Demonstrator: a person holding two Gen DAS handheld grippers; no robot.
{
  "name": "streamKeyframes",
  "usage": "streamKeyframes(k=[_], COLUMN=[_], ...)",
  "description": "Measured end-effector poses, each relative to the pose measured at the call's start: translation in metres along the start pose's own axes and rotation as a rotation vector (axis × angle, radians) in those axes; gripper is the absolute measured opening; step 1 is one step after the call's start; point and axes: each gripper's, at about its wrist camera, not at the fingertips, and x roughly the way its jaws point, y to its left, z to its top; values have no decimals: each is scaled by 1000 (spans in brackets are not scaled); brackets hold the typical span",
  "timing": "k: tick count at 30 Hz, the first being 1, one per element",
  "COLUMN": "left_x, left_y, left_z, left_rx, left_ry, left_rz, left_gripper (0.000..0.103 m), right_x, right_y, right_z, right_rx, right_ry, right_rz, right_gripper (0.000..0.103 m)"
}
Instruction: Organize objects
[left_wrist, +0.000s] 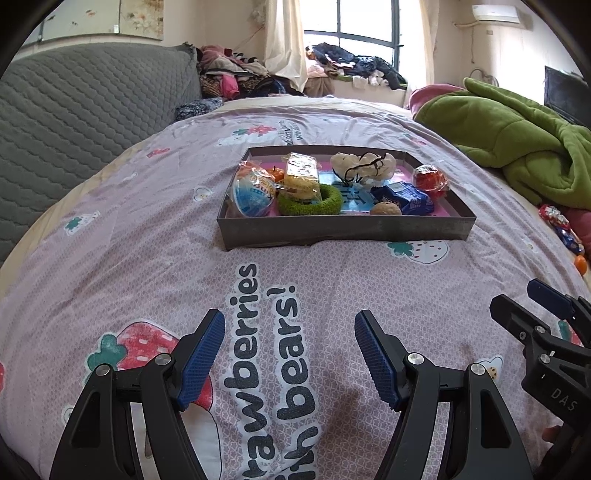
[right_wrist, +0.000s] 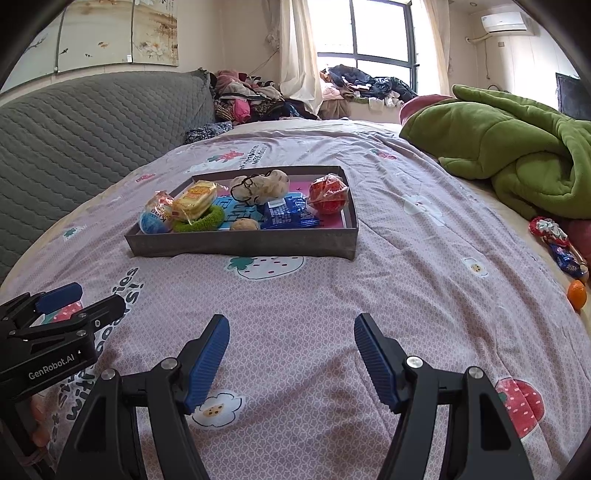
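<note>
In the left wrist view the left claw (left_wrist: 290, 354) hangs with its blue pads spread wide and nothing between them, over a pink bedsheet (left_wrist: 147, 236) printed with strawberries and the words "strawberries" and "bears!" in dark letters. Beyond the claw, further up the bed, sits a shallow grey tray (left_wrist: 343, 229). In the tray lie a blue and orange snack bag (left_wrist: 253, 190) at the left end, a yellow wrapped cake (left_wrist: 301, 175) leaning on a green fuzzy ring (left_wrist: 310, 203), a white plush toy (left_wrist: 364, 164) at the back, a blue packet (left_wrist: 402, 197) with a small brown nut (left_wrist: 385, 209) in front of it, and a red wrapped ball (left_wrist: 430, 181) at the right end. Right of the tray lies a green blanket (left_wrist: 517, 147). The right claw (left_wrist: 524, 299) shows at the right edge, marked "DAS". In the right wrist view the right claw (right_wrist: 291, 354) is likewise spread wide and empty, with the tray (right_wrist: 240, 245) beyond it to the left. Well right of the tray, by the bed's edge, lie loose sweets (right_wrist: 557, 247) and a small orange (right_wrist: 577, 294). The left claw (right_wrist: 81, 295) at the left edge reads "GenRobot.AI".
</note>
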Motion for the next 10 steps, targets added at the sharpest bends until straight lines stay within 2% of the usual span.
streamKeyframes(k=[10], left_x=[0], left_y=[1], left_z=[-1], left_rx=[2], left_ry=[-7], left_rz=[8], left_gripper=[74], right_x=[1], right_y=[0], right_z=[-2], right_rx=[0], right_ry=[8], right_rz=[-7], right_gripper=[70])
